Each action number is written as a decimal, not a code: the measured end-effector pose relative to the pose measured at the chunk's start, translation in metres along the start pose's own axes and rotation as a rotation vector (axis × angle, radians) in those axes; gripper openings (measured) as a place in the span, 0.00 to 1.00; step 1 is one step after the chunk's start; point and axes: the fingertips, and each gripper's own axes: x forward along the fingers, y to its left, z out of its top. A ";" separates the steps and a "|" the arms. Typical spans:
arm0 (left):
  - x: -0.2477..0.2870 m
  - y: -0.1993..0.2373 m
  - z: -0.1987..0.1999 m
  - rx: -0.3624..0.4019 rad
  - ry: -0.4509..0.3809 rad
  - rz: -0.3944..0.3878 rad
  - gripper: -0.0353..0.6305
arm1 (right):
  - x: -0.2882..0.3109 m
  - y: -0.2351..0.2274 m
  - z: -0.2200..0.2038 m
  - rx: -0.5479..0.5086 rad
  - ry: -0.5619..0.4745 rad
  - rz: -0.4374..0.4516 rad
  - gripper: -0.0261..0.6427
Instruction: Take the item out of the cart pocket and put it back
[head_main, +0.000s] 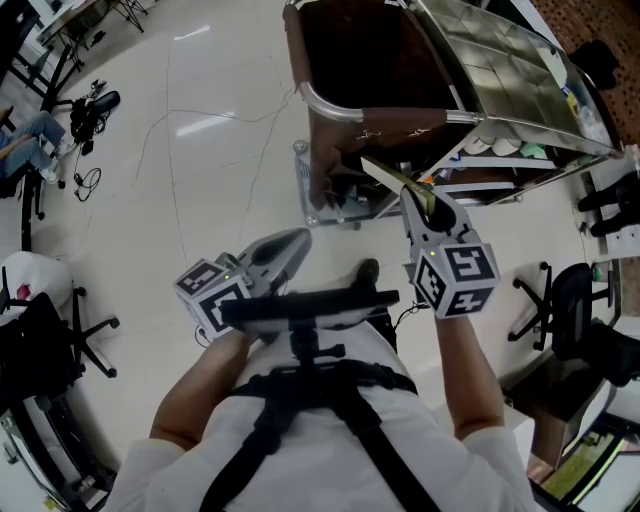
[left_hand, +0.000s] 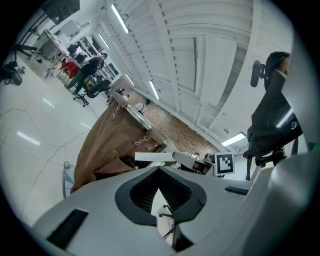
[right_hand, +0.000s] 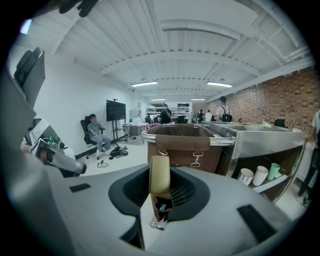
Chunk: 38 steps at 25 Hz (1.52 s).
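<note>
Glossy floor (head_main: 200, 150) is spread around the brown cart (head_main: 335, 150); a flat olive item (right_hand: 160, 175) is clamped by the right gripper (right_hand: 160, 195); the left gripper (left_hand: 159, 175) seems closed, empty.

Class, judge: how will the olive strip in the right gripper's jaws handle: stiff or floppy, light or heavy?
The olive strip juts straight past the right gripper without sagging, so probably stiff. It looks thin, so likely light.

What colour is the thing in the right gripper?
Pale olive-beige: the item shows best in the right gripper view.
</note>
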 end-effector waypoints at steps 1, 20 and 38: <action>0.000 0.000 0.000 0.000 0.003 -0.002 0.04 | 0.000 0.000 0.001 0.000 0.000 0.002 0.16; -0.003 0.008 0.006 -0.006 -0.005 0.008 0.04 | -0.007 0.005 0.003 0.039 -0.005 0.006 0.15; -0.005 0.010 0.012 -0.009 -0.024 0.013 0.04 | -0.023 0.003 -0.002 0.063 -0.011 -0.005 0.15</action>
